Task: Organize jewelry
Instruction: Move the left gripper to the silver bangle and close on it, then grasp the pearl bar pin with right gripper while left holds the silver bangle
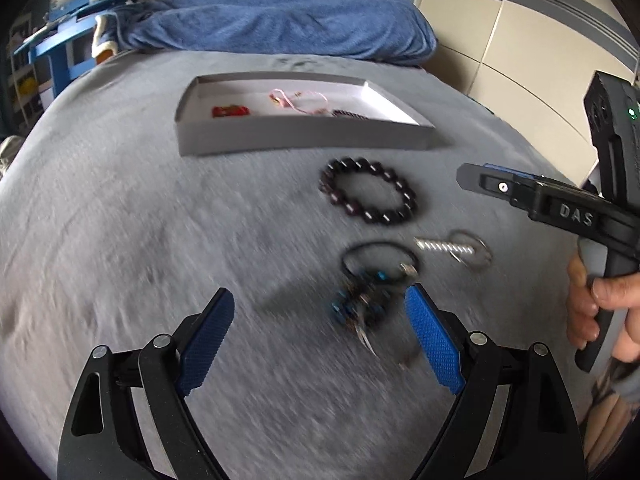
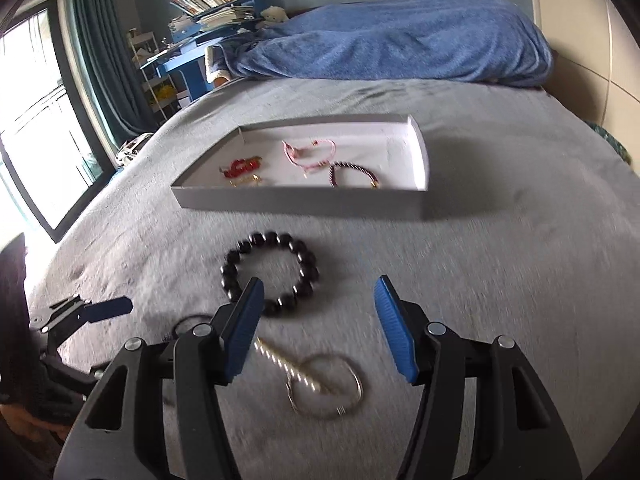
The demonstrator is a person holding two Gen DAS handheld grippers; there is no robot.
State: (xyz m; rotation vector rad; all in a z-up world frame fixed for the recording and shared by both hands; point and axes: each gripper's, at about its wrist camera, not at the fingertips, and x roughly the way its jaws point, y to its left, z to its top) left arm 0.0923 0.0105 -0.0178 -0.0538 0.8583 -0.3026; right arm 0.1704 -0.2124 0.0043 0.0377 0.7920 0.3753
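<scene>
A shallow white tray (image 1: pixel 304 136) (image 2: pixel 300 202) lies on the grey bed and holds a red piece (image 2: pixel 240 167), a pink cord bracelet (image 2: pixel 308 152) and a dark braided bracelet (image 2: pixel 354 174). In front of it lie a dark beaded bracelet (image 1: pixel 368 196) (image 2: pixel 272 272), a silver ring piece with a twisted bar (image 1: pixel 460 250) (image 2: pixel 320 380) and a black cord necklace with blue beads (image 1: pixel 368 292). My left gripper (image 1: pixel 320 332) is open, just before the blue-bead necklace. My right gripper (image 2: pixel 318 328) is open above the silver piece.
A blue blanket (image 2: pixel 400 40) is heaped at the far end of the bed. A blue desk with books (image 2: pixel 200 28) and a window (image 2: pixel 36 120) stand at the left. A cream wardrobe (image 1: pixel 520 40) is at the right.
</scene>
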